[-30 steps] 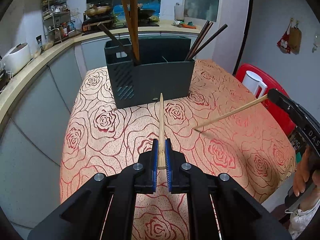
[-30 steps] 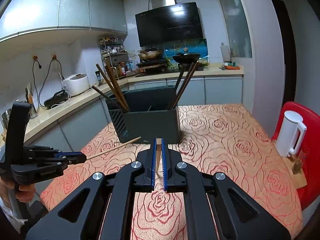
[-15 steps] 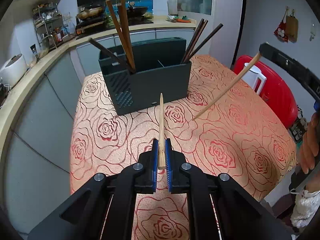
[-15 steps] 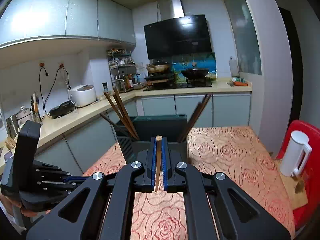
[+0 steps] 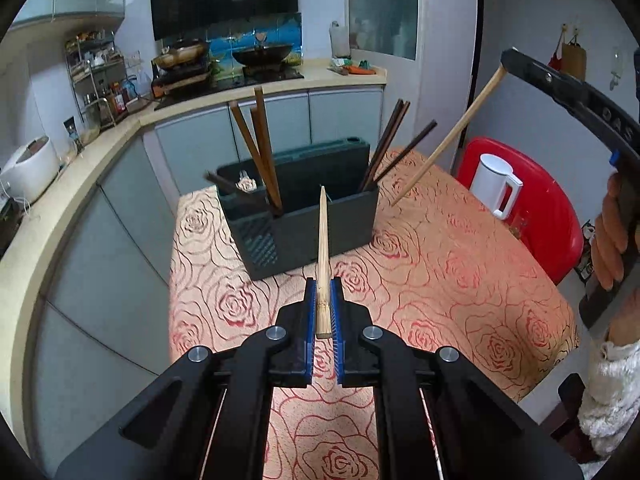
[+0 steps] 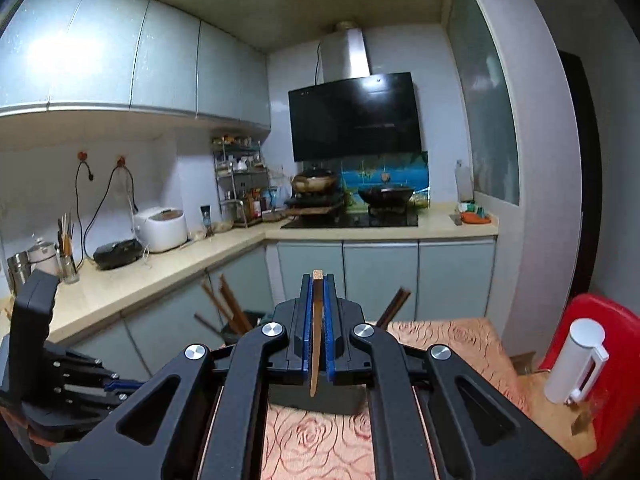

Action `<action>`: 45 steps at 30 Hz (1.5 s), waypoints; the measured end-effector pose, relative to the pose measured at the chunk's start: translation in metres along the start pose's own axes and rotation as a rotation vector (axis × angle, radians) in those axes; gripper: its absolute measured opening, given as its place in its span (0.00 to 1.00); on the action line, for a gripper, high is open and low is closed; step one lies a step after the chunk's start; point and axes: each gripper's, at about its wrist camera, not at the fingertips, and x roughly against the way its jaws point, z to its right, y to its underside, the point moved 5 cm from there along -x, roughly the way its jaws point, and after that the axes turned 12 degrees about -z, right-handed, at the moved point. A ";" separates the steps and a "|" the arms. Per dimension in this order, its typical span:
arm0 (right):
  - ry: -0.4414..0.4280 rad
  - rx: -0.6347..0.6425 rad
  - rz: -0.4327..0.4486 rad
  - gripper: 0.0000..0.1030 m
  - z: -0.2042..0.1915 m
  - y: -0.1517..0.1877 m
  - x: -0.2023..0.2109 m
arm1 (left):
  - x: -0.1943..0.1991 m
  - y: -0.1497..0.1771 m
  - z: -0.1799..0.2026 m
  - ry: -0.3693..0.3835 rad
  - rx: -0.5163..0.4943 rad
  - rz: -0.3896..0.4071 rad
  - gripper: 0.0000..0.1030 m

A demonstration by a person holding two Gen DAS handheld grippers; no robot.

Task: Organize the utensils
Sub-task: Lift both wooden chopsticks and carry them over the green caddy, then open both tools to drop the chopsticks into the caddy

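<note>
Right tool (image 6: 316, 284) higher, above holder (image 5: 304, 216) rim

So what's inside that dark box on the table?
Inside the dark box: brown chopsticks on its left, darker chopsticks on its right, something metal at the left. Its walls hide the bottoms.

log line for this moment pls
left tongs: shut on chopstick | right tongs: shut on second chopstick | holder: ahead
</note>
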 end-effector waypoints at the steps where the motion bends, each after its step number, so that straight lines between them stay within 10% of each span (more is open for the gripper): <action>1: -0.002 -0.004 0.003 0.06 0.002 -0.005 -0.001 | 0.001 -0.003 -0.001 -0.004 -0.003 0.000 0.06; 25: 0.058 0.029 -0.111 0.06 0.011 -0.033 -0.110 | -0.064 -0.087 -0.025 -0.052 -0.034 -0.339 0.07; 45: 0.071 0.021 -0.264 0.06 0.016 -0.007 -0.181 | -0.094 -0.136 -0.032 -0.089 -0.001 -0.292 0.07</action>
